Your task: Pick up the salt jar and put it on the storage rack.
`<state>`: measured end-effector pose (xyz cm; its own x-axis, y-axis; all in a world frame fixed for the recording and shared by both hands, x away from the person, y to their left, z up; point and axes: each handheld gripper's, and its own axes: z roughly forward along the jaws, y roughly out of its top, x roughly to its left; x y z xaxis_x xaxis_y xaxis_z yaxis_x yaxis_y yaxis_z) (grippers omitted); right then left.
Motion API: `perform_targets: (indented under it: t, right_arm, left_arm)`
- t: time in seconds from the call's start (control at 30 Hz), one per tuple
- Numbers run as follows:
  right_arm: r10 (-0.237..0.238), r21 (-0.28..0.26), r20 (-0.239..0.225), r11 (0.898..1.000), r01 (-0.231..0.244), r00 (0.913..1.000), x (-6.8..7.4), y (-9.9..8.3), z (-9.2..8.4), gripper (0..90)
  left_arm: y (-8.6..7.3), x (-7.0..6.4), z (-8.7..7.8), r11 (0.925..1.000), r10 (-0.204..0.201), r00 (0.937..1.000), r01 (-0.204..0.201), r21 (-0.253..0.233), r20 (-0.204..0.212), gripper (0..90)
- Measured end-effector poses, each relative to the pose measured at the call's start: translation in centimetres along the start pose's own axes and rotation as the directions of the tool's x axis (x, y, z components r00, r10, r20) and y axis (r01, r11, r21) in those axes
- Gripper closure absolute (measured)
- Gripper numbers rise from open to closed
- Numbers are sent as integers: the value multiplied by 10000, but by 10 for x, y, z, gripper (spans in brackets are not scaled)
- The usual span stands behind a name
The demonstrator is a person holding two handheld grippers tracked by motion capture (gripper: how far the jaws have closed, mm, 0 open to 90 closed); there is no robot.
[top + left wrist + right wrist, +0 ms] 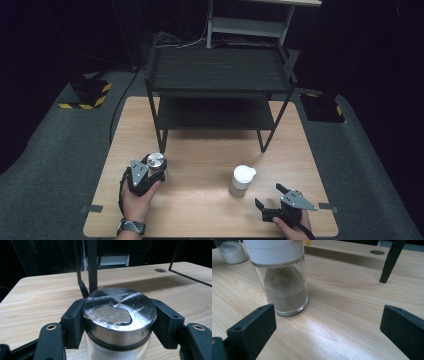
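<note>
1. My left gripper (152,172) is clamped on the metal-lidded jar (119,315), pads pressing just under the lid; the jar stands on the table (200,150) near the front left leg of the black shelf rack (217,85).
2. I judge the jar rigid, smooth and breakable glass, fairly light, so a firm squeeze below the lid rim suits it.
3. My right gripper (272,197) rests with jaws wide apart and holds nothing, near the white-capped jar (242,181).
4. The left gripper view shows tape across the lid's opening; the right gripper view shows brown powder in the white-capped jar.
</note>
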<state>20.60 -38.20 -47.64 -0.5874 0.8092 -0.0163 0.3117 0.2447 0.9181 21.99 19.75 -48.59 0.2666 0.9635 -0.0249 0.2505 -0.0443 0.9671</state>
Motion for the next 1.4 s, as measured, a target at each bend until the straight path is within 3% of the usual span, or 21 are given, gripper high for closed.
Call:
perform_targets:
  t: [0.33,0.73,0.77,1.0,1.4]
  right_arm:
    - [-1,2,-8,10000,1,10000,0,0,0,2]
    - [8,13,-33,10000,-8,10000,-1,0,0,2]
    - [12,7,-23,10000,-12,10000,-1,0,0,2]
    - [21,16,-31,10000,-21,10000,-2,0,-1,2]
    - [112,-15,-38,9999,-112,9999,-4,-1,-1,2]
  left_arm:
    - [5,-3,-1,9999,80,9999,-81,121,91,350]
    - [18,-12,-7,9989,186,9971,-153,-453,731,350]
    - [23,-15,-8,9982,368,9955,-324,-514,876,350]
    - [36,-21,-9,9968,571,9901,-494,-622,1286,350]
    - [62,-38,-15,9937,611,9808,-422,-1043,1850,350]
